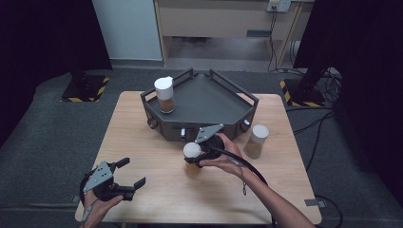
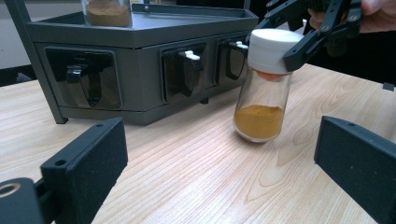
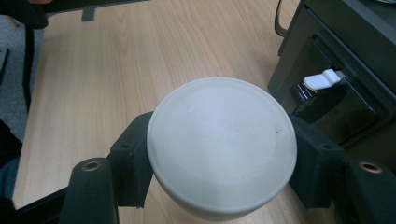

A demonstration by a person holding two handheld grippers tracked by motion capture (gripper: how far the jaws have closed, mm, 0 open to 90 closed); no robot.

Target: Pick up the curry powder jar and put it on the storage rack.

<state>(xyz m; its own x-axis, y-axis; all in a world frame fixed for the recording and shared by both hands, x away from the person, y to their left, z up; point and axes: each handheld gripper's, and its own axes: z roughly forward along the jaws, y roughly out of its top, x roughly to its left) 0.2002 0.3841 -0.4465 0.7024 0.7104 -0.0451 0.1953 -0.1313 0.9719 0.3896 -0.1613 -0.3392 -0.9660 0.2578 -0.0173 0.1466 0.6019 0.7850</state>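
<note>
A glass spice jar [image 1: 192, 156] with a white lid [image 3: 222, 140] and orange powder [image 2: 258, 121] is at the middle of the wooden table, just in front of a dark grey rack [image 1: 209, 100]. My right gripper [image 1: 192, 153] is shut on the lid from both sides, its black pads [image 3: 133, 158] pressing on the rim. In the left gripper view the jar [image 2: 264, 100] leans slightly, with its base at the tabletop. My left gripper [image 1: 132, 172] is near the front left corner of the table, open and holding nothing, its jaws wide apart and pointing towards the jar.
A second jar [image 1: 165, 95] of brown powder stands on the rack's left end. A third jar [image 1: 256, 141] stands on the table to the right of the rack. The rack's front face [image 2: 140, 60] has several recessed slots with clips [image 3: 322, 80]. Dark floor surrounds the table.
</note>
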